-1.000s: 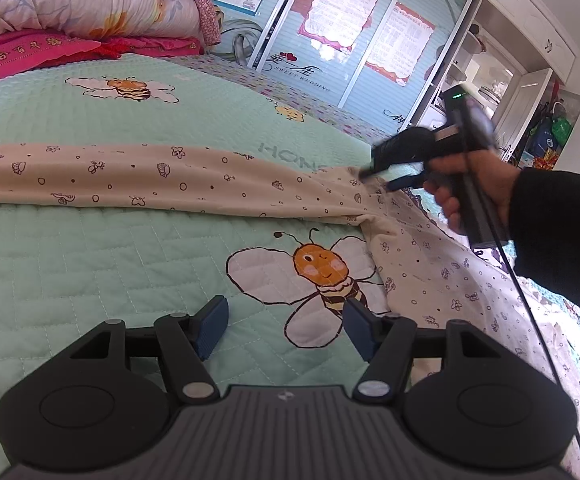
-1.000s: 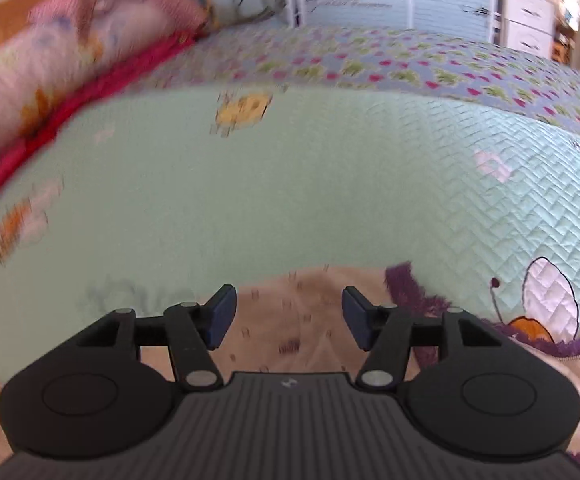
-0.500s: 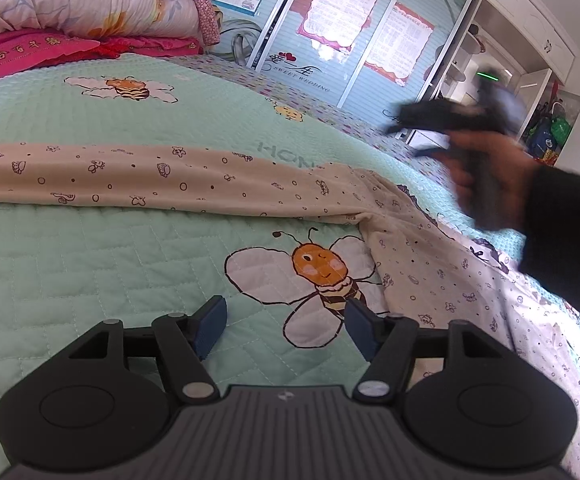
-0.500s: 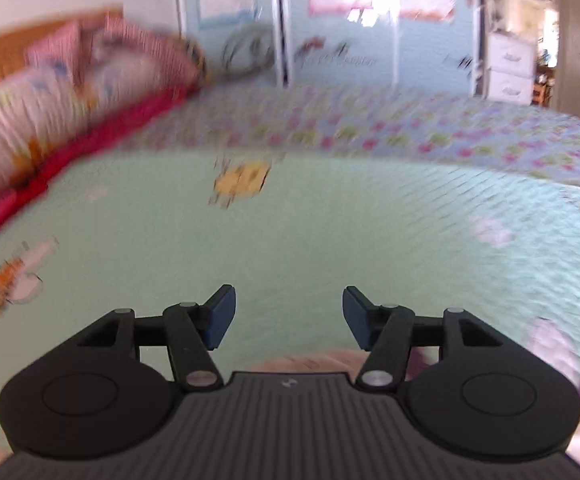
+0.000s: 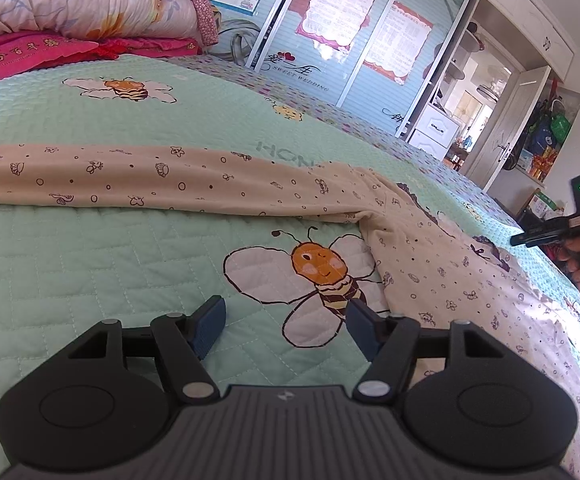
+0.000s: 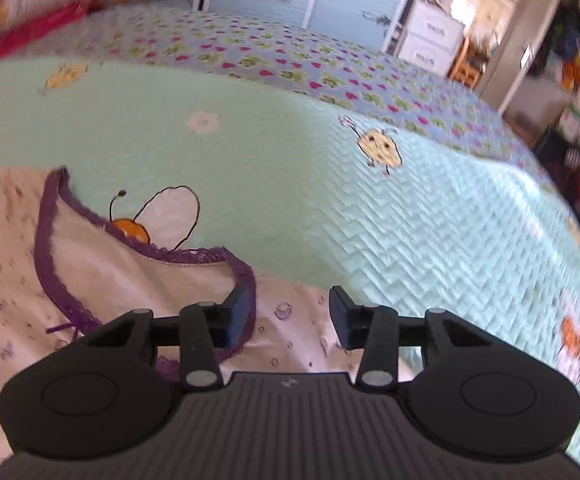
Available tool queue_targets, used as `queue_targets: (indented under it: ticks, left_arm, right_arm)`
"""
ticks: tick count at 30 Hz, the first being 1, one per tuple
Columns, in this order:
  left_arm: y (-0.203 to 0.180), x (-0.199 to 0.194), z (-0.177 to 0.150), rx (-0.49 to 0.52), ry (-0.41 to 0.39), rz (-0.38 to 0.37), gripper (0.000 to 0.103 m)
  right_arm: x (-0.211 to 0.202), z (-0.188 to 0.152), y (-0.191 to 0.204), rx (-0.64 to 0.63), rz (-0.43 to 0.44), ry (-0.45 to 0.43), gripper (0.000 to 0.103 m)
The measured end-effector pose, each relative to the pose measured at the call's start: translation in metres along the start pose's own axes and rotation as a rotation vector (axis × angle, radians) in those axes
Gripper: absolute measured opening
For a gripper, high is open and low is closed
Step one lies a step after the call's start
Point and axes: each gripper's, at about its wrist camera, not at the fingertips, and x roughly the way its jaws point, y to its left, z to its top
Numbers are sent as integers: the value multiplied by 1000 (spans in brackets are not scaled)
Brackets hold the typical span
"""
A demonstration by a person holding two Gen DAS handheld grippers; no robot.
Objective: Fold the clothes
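A cream garment (image 5: pixel 442 264) with small dark prints lies spread on the green bee quilt; one long sleeve (image 5: pixel 129 180) stretches to the left. Its purple lace neckline (image 6: pixel 61 264) shows in the right wrist view. My left gripper (image 5: pixel 285 324) is open and empty above the quilt's bee picture, next to the garment's edge. My right gripper (image 6: pixel 290 312) is open and empty just above the garment by the neckline. It also shows in the left wrist view (image 5: pixel 562 228), hand-held at the far right.
The green quilt (image 5: pixel 89 272) covers the bed. Folded bedding (image 5: pixel 73 0) and red pillows (image 5: pixel 29 56) are stacked at the head. Wardrobe doors (image 5: pixel 350 40) and a doorway stand beyond the bed's far side.
My right gripper has let go of the garment near the sleeve's base, lifted away and swung right and down to the neckline area. My left gripper has barely moved.
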Motion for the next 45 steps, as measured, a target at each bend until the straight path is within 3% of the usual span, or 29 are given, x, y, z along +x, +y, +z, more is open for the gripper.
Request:
queue_targets:
  ticks: [4,5,6,9,18,20,22,23,24,28,30,31,32,33,38,40,43,45]
  left_arm:
    - [1,0,0,-8,-1,-6,69]
    - [1,-1,0,-10,-2,-7,69]
    - [2,-1,0,-13,-2,-8,69]
    - [1,-1,0,-12,-2,-8,69]
    - [0,-1,-1,-6,-4,-5,69]
    - [0,0,-1,-7,-3,-6,69]
    - [1,-1,-1,-6,-4,-7,70]
    - [1,-1,-1,-7,-4,-7,70]
    - [1,-1,-1,-7,-4,-7,70]
    - [0,-1,-1,-5,-3,-5,70]
    - [1,0,0,-7,-3,-7,70]
    - [1,0,0,-8,-3,-7,70]
    - [1,0,0,-8,-3,-7,70]
    - [1,0,0,-7,-3,-7,70]
    - [1,0,0,-7,-4,-7,70]
    - [0,0,0,-4,-4,-5,70]
    - [1,0,0,-6,-4,-7,70]
    - [2,0,0,-8,-4,-8,70]
  right_arm:
    - [25,-2,36,-58,-52,24,43]
    - [33,-2,43,-78,-91,42,35]
    - [42,0,46,-89,-126,62,18]
    - [60,9,38,-41,-164,80,1]
    - [99,63,-7,139,-123,37,1]
    - [102,67,-13,148,-117,57,2]
    - [91,61,-20,161,-97,54,17]
    - [80,53,-25,182,-68,44,39]
    - [69,44,-28,204,-40,31,52]
    - [47,14,-11,165,-14,37,54]
    - [59,11,-2,146,-52,77,51]
    - [66,10,2,136,-72,96,44]
    - [73,10,4,137,-85,117,11]
    - [81,13,0,161,-91,133,2]
    - [109,40,-18,223,-124,127,2]
    - [119,46,-21,234,-110,135,2]
    - [114,43,-26,266,-98,129,12]
    - [94,36,-36,284,-97,87,50]
